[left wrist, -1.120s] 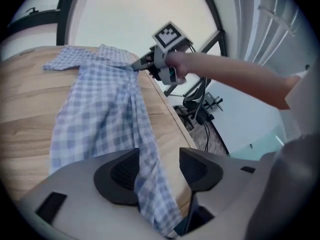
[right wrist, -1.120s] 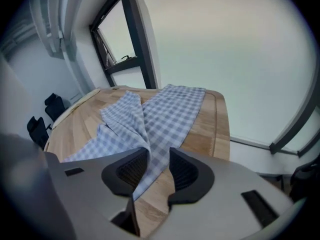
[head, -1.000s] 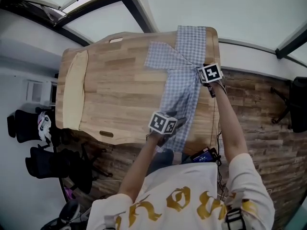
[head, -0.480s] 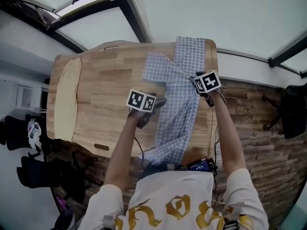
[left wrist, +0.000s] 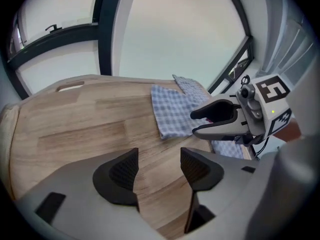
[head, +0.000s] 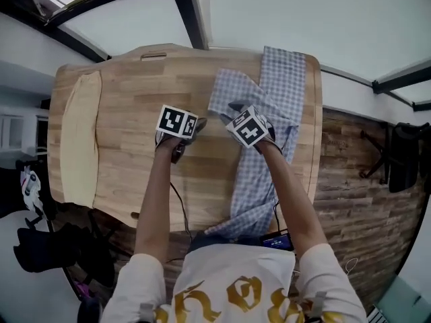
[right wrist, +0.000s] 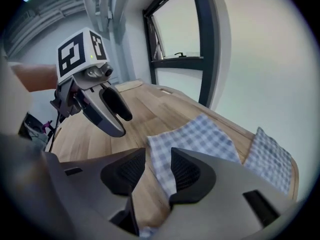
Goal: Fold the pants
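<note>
The blue-and-white checked pants (head: pixel 259 173) lie along the right side of the wooden table (head: pixel 128 113). One leg runs to the far edge, a flap spreads left, and the near end hangs over the front edge. My left gripper (head: pixel 195 128) hovers over bare wood left of the pants, open and empty (left wrist: pixel 159 166). My right gripper (head: pixel 236 108) is over the flap's left part. Its jaws (right wrist: pixel 157 169) stand apart with the cloth's edge (right wrist: pixel 200 136) lying beneath the gap, and the pads do not press it. Each gripper shows in the other's view, the right one (left wrist: pixel 196 123) and the left one (right wrist: pixel 124 125).
A pale padded strip (head: pixel 81 140) lies along the table's left end. A handle slot (head: pixel 153 56) is cut near the far edge. Plank floor (head: pixel 350 180) lies to the right with a dark chair (head: pixel 397 160). Window frames stand beyond the table.
The left gripper has left the pants near the front edge and moved left and farther onto bare wood. The right gripper has slid left from the pants' right edge to the flap.
</note>
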`<state>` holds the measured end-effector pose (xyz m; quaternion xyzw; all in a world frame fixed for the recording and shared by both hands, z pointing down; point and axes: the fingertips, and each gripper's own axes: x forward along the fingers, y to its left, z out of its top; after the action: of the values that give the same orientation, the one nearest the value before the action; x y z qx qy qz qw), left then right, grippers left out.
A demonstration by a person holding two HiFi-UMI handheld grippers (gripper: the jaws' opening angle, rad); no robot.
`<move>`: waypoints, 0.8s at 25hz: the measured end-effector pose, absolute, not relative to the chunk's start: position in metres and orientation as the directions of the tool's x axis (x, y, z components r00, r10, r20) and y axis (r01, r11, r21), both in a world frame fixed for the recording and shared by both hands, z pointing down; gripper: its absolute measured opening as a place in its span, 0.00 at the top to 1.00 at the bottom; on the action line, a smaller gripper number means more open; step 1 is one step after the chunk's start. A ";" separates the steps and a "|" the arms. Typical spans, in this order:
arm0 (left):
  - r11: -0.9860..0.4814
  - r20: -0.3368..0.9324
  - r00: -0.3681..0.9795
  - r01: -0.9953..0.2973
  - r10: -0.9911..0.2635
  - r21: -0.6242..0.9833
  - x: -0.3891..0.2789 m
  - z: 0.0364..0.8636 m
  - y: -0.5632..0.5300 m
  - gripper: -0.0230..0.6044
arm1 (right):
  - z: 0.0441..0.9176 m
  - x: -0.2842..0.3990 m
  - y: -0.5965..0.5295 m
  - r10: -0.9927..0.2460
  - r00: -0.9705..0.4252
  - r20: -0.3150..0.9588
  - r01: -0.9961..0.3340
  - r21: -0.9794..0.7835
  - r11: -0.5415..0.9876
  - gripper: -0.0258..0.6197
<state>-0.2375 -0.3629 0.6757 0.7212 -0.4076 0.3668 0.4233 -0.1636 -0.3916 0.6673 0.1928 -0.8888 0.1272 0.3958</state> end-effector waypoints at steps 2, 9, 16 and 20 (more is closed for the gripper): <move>-0.326 0.870 0.419 -0.886 -0.262 0.329 -0.244 0.688 -0.363 0.55 | 0.682 -0.184 -0.391 -0.235 -0.590 0.772 -0.420 -0.045 0.906 0.69; -0.374 0.844 0.474 -0.852 -0.253 0.366 -0.248 0.703 -0.376 0.55 | 0.713 -0.199 -0.401 -0.310 -0.512 0.801 -0.428 0.075 0.900 0.86; -0.438 0.817 0.513 -0.818 -0.262 0.373 -0.230 0.690 -0.394 0.55 | 0.671 -0.190 -0.413 -0.373 -0.507 0.777 -0.471 0.113 0.875 0.92; -0.465 0.787 0.554 -0.792 -0.271 0.397 -0.202 0.679 -0.411 0.55 | 0.615 -0.165 -0.451 -0.472 -0.496 0.729 -0.513 0.192 0.837 0.92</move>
<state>-0.2016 -0.4109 0.6790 0.7890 -0.3368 0.3314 0.3927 -0.1654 -0.4514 0.6146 0.2846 -0.8645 0.0248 0.4135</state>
